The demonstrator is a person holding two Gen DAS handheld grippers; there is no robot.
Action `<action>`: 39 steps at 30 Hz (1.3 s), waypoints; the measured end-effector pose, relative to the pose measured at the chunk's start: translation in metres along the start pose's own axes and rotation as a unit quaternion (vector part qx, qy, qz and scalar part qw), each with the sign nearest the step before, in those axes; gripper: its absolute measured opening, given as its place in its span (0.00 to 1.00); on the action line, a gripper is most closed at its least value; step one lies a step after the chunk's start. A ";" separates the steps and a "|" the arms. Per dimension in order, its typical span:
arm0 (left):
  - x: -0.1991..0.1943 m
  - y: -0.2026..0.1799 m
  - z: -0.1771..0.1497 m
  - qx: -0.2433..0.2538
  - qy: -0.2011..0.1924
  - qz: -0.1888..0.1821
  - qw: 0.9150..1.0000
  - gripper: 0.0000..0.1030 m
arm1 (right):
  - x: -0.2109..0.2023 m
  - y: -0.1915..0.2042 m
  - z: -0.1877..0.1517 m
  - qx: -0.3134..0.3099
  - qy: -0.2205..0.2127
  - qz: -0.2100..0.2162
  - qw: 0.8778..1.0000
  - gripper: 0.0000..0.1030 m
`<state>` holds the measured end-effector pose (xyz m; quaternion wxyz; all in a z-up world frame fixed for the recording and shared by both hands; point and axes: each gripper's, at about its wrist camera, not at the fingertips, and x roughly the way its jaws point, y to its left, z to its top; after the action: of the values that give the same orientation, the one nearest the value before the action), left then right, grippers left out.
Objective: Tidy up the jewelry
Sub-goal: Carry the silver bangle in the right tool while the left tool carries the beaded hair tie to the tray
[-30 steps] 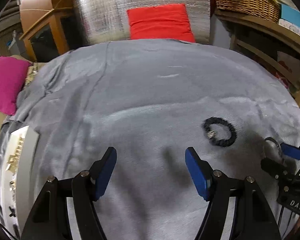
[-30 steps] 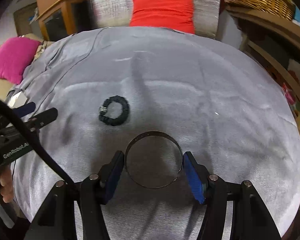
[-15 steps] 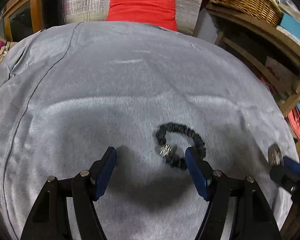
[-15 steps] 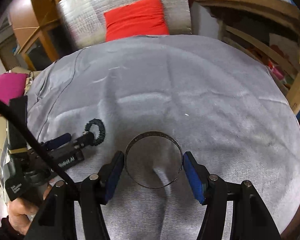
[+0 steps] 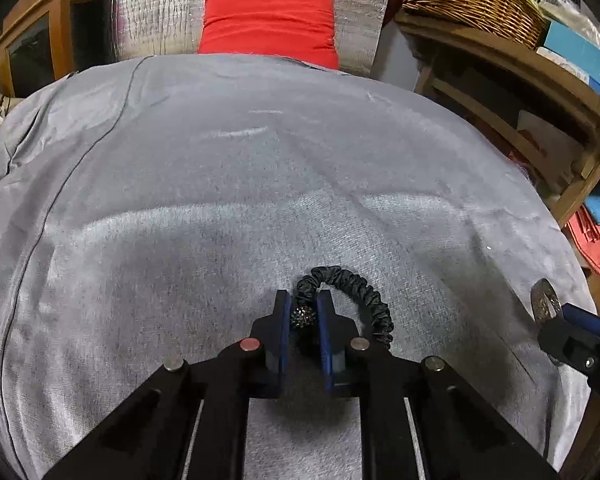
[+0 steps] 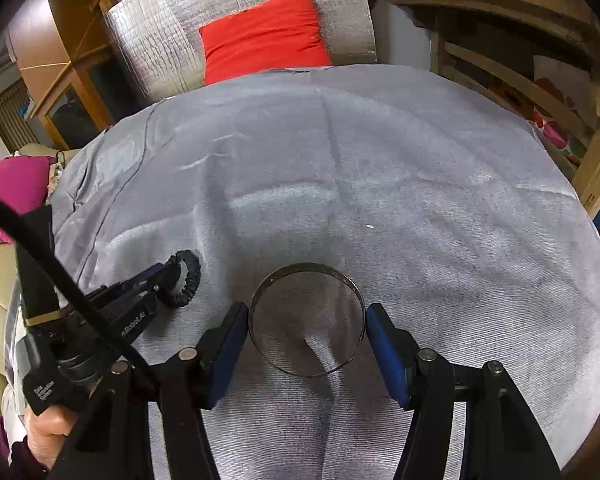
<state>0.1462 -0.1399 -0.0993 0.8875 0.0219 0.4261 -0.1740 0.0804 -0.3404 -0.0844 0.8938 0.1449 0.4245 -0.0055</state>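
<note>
Black fabric bracelet (image 5: pixel 342 298) on grey cloth (image 5: pixel 260 184), metal bangle (image 6: pixel 306 320) held.
Left gripper (image 5: pixel 303 318), jaws just closing, pinches the bracelet's sparkly bead; right gripper (image 6: pixel 306 336) apparently clamps the bangle above the cloth.

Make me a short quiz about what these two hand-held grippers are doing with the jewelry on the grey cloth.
1. True or false: the left hand-held gripper has just been closing on the black fabric bracelet.
2. What does the right hand-held gripper hold: A a red cushion, B a thin metal bangle, C a basket?
3. What part of the bracelet sits between the left fingers?

Key
1. True; its pads pinch the bracelet.
2. B; the bangle spans the blue pads.
3. Its sparkly bead, with the rest of the loop lying on the grey cloth.
</note>
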 end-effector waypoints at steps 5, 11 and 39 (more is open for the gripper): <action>-0.008 0.012 -0.004 -0.006 0.014 -0.011 1.000 0.13 | 0.000 0.007 0.000 -0.002 -0.001 0.009 1.000 0.62; -0.023 0.038 -0.020 -0.026 0.043 -0.007 0.999 0.13 | 0.002 0.027 0.000 -0.012 0.000 0.024 1.000 0.62; -0.024 0.034 -0.017 0.069 0.063 -0.025 0.995 0.11 | 0.004 0.044 -0.002 -0.007 -0.007 0.035 0.999 0.62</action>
<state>0.1310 -0.0976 -0.0960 0.8505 0.0834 0.4688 -0.2236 0.0868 -0.2975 -0.0777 0.8974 0.1530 0.4130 0.0281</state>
